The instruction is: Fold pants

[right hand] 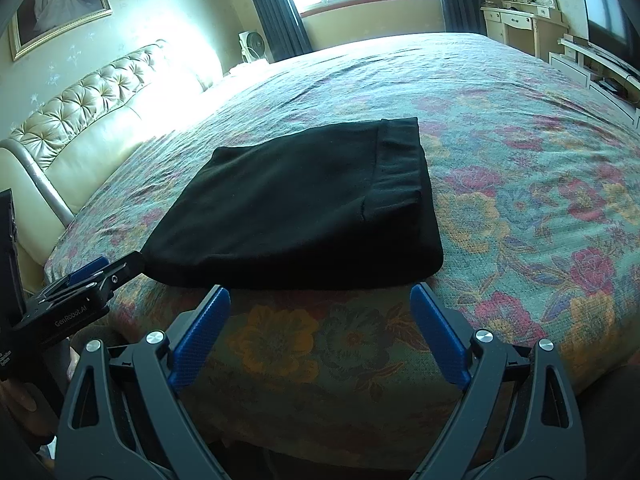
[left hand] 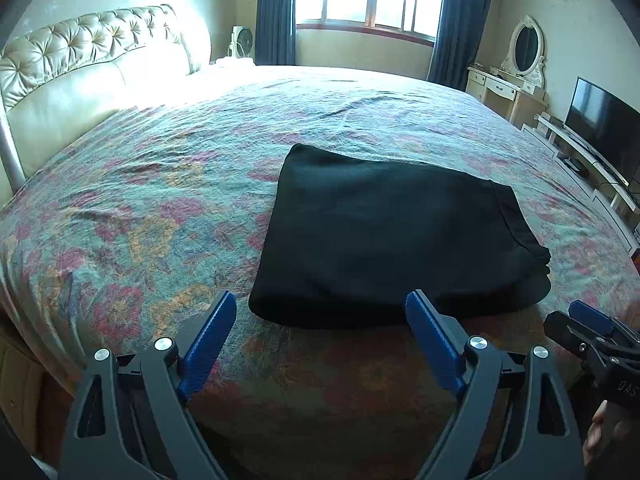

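- The black, soft knit pants (left hand: pixel 384 236), folded into a compact rectangular pad, are seen lying flat on the bed with the floral teal-and-pink bedspread (left hand: pixel 140 200), at centre and slightly right of centre in the left wrist view and at centre in the right wrist view.
- The left tongs (left hand: pixel 320 320), black-framed with blue ribbed pads, are held with the jaws spread wide and nothing between them; the near folded edge of the pants lies just ahead of the tips, apparently without contact.
- The right tongs (right hand: pixel 320 308) are likewise spread wide and empty, with the near edge of the pants directly ahead of the tips, just beside them.
- The long axis of the folded pad is judged to run across both views, from lower left to upper right, with the waistband end (right hand: pixel 400 160) lying toward the right of the frame.
- In the right wrist view the left tongs appear at lower left, close to the near left corner of the pants (right hand: pixel 152 260); whether that corner is touched cannot be told there, since dark tip and dark cloth merge.
- Both pairs are about equally near; the left pair is nearer the left corner, the right pair nearer the middle and right of the near edge.
- The fold is judged to be finished or nearly so; any further move would be straight forward over the near edge.
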### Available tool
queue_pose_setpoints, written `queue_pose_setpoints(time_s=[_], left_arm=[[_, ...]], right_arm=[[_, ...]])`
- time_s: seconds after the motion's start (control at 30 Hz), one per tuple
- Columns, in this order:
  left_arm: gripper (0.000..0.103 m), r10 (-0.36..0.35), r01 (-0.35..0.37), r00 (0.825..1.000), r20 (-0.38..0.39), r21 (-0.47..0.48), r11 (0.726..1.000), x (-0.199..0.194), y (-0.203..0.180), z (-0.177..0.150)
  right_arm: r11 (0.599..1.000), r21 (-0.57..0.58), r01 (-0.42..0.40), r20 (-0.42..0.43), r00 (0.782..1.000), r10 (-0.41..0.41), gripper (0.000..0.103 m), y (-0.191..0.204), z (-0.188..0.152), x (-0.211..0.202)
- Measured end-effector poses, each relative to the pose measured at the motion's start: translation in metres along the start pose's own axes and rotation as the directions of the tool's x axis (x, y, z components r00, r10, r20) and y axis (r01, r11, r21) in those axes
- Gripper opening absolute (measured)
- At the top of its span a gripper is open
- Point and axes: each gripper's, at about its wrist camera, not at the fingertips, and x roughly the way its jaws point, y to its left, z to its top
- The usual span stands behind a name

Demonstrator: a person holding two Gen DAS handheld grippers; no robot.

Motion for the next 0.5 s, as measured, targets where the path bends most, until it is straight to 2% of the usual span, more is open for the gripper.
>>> queue_pose_setpoints(time_s=[0.1, 0.2, 0.3, 0.33, 0.5], left_arm=[[0.085, -0.028, 0.028, 0.999, -0.025, -0.021, 0.999, 0.004, 0.002, -0.003], [0.085, -0.109, 0.105, 0.992, -0.06, -0.073, 0.992, 0.008, 0.007, -0.003], [0.087, -0.148, 0.138, 0.987, -0.069, -0.131, 0.982, 0.01, 0.013, -0.003], [0.091, -0.146, 0.136, 0.987, -0.07, -0.138, 0.981, 0.009, 0.013, -0.002], [0.091, -0.113, 0.105, 0.992, -0.061, -0.125, 0.987, 0.006, 0.012, -0.001]], right_arm=[[1.0, 0.002, -0.002, 0.0, 1.0, 0.002, 0.092, 0.0, 0.0, 0.0], [1.0, 0.0, -0.001, 0.0, 1.0, 0.001, 0.092, 0.001, -0.001, 0.0], [1.0, 0.002, -0.002, 0.0, 1.0, 0.002, 0.092, 0.0, -0.001, 0.0], [1.0, 0.003, -0.004, 0.001, 1.0, 0.004, 0.092, 0.001, -0.001, -0.001], [1.0, -0.003, -0.01, -0.002, 1.0, 0.01, 0.092, 0.003, 0.0, -0.001]])
